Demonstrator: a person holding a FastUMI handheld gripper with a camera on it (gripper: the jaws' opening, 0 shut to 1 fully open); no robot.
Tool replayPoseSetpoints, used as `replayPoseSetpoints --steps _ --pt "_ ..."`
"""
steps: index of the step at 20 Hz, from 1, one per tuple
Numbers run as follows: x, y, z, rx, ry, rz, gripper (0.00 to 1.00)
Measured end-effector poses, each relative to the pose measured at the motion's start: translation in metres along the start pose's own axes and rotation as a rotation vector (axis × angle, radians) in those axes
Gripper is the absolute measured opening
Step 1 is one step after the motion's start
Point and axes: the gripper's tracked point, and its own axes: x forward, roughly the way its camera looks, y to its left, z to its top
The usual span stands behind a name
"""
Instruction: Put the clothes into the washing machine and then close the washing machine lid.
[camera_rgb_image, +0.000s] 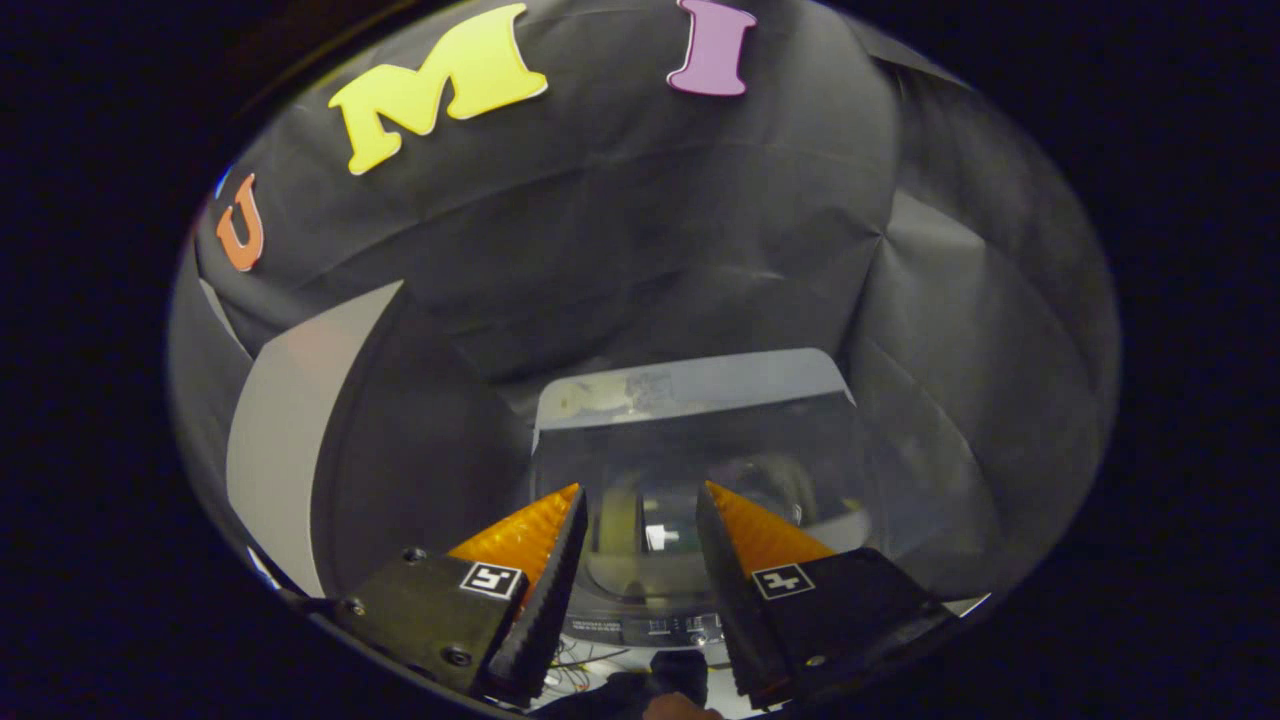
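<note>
Gripper (640, 505) fingers stand apart with nothing between them. Just ahead we see the washing machine (650, 590); its transparent lid (690, 420) is raised, tilting up and away from the fingers. We note a dark cloth item (640, 690), unclear, below the fingers.

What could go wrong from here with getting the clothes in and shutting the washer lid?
1. The gripper is open with nothing between its fingers, so no garment is gripped yet; closing the lid now would likely skip the loading step.
2. The washing machine's lid stands raised just beyond the fingers; pushing forward could knock it.
3. The booth is dim, so judging the opening may be hard.
</note>
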Motion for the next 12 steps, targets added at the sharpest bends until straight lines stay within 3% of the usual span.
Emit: replayPoseSetpoints --steps 12 --pt "-0.052 0.007 -0.014 0.117 -0.145 -0.023 0.7"
